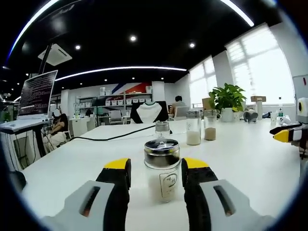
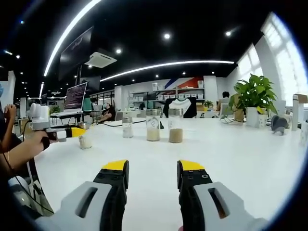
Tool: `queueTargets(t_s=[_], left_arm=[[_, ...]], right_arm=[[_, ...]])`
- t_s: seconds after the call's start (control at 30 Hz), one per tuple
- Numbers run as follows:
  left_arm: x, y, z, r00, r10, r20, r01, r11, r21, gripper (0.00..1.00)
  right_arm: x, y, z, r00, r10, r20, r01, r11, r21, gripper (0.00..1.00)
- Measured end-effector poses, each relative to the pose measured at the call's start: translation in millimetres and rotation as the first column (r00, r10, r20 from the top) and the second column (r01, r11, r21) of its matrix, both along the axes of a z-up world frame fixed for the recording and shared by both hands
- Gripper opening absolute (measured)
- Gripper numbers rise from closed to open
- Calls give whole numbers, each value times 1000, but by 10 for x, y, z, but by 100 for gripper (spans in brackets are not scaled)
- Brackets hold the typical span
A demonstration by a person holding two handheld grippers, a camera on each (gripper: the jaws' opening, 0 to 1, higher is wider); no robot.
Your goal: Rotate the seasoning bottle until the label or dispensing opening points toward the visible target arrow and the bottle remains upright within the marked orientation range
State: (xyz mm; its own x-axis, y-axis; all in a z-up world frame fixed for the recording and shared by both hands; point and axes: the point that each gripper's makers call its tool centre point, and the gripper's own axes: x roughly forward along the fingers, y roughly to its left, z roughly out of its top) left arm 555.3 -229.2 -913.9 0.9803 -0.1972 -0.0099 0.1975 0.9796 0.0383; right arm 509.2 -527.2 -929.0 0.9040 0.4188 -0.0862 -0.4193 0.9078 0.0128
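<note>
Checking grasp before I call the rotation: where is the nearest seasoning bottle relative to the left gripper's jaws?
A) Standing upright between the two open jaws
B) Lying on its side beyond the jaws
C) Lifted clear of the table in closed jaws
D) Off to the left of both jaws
A: in the left gripper view the seasoning bottle stands upright on the white table between the yellow-tipped jaws of the left gripper, with a gap visible on each side.

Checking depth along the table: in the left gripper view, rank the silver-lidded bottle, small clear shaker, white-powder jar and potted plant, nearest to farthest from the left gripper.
1. Silver-lidded bottle, between its jaws.
2. Small clear shaker, straight behind.
3. White-powder jar, right.
4. Potted plant, far right.
</note>
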Motion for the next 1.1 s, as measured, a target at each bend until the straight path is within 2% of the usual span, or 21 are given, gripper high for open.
queueTargets(t_s=[0.17,0.27,0.37,0.47,0.53,0.63,0.7,0.8,0.97,1.1], left_arm=[[-65,-6,133,1000,-6,19,6,1000,-1,49],[-91,-42,225,999,-27,39,27,1000,-16,48],[-102,-78,283,999,-34,43,34,999,-10,51],[-131,-90,418,996,-22,89,25,999,-33,53],[-131,-90,449,996,-19,91,22,999,-26,56],[-105,-71,420,998,-2,64,1,1000,14,70],[-86,-60,372,999,-2,42,1,1000,14,80],[-84,-21,282,1000,16,3,-16,999,29,89],[-132,16,244,999,41,-20,-41,999,10,98],[-160,21,260,999,41,-20,-41,999,9,100]], right_arm=[[-7,-58,51,1000,-21,-4,21,1000,0,51],[-13,-68,94,1000,-17,1,17,1000,-10,51],[-14,-60,116,1000,-7,-3,7,1000,-22,52],[-25,-54,158,1000,-2,2,2,1000,-25,52],[-34,-41,183,1000,4,4,-4,1000,-20,53],[-39,-26,190,1000,10,0,-10,1000,-22,55],[-41,-20,196,1000,14,-3,-14,1000,-10,56],[-43,-21,205,1000,16,-4,-16,1000,-15,59],[-41,-19,230,1000,25,3,-25,1000,15,59],[-40,-3,232,1000,29,6,-29,1000,8,63]])
